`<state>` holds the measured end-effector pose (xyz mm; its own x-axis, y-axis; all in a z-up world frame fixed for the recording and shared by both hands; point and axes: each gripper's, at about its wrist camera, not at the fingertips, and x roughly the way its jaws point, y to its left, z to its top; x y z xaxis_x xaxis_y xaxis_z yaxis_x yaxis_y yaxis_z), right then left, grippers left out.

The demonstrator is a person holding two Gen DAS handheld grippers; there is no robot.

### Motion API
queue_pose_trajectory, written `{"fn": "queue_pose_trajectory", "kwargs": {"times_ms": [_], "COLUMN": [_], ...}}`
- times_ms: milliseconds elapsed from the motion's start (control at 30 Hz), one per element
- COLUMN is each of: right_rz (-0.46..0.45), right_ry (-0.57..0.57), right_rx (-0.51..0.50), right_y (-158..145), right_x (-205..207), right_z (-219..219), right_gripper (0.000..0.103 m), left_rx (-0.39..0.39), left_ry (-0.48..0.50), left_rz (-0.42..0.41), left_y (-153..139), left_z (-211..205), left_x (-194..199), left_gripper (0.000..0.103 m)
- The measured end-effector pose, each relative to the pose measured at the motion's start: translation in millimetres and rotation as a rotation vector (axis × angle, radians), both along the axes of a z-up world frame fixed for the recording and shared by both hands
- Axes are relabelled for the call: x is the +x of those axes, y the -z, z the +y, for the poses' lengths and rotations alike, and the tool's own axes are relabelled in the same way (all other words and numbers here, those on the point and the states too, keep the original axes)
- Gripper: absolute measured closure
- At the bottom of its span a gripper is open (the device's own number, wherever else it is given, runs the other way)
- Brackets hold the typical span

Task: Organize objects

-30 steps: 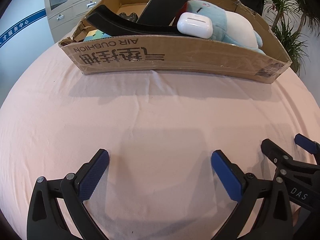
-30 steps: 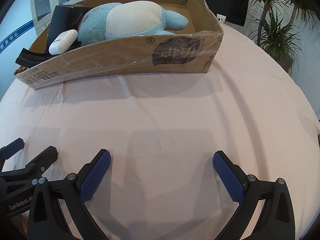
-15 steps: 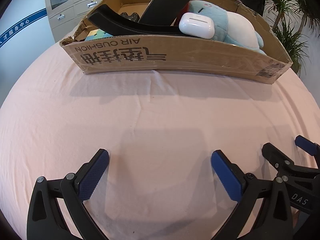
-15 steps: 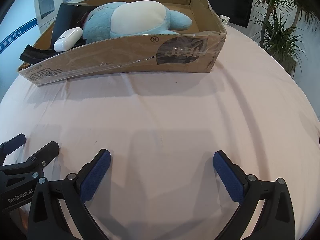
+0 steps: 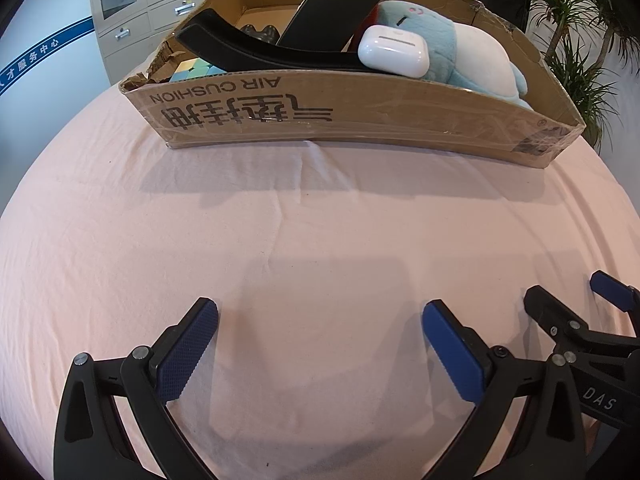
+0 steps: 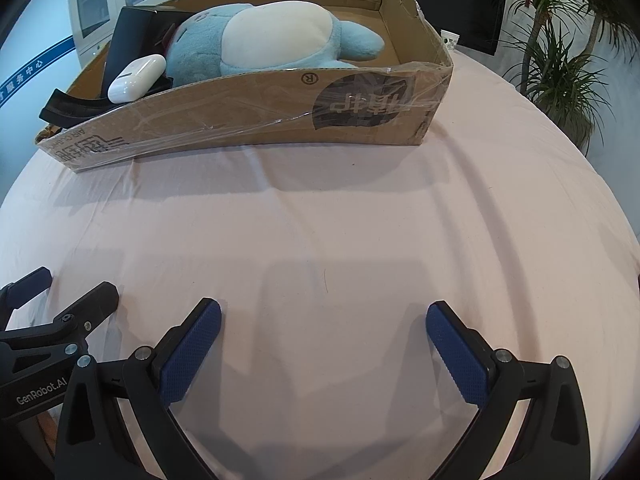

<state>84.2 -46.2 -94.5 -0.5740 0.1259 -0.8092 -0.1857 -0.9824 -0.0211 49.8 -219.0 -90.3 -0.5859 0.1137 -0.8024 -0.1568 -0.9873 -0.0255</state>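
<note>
Between both wide, empty tongs (image 5: 320, 340) (image 6: 324, 344) and cardboard box (image 5: 360, 120): bare pink cloth (image 5: 280, 232).

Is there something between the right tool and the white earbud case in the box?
Only the cardboard box's near wall. The white earbud case lies above its rim, against the blue plush toy. The pink cloth before the open right tool is bare.
</note>
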Motion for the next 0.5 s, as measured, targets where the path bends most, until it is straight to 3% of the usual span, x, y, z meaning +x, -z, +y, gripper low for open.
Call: {"fn": "queue_pose_trajectory", "kwargs": {"times_ms": [500], "right_rz": [0.000], "right_ry": [0.000], "right_rx": [0.000], "right_y": [0.0], "right_x": [-0.2], "right_z": [0.2], "right_gripper": [0.000], "left_rx": [0.000], "left_ry": [-0.002], "left_rz": [0.000], "left_y": [-0.1], "left_z": [0.2], "left_x": [-0.1], "left_gripper": [0.001]}}
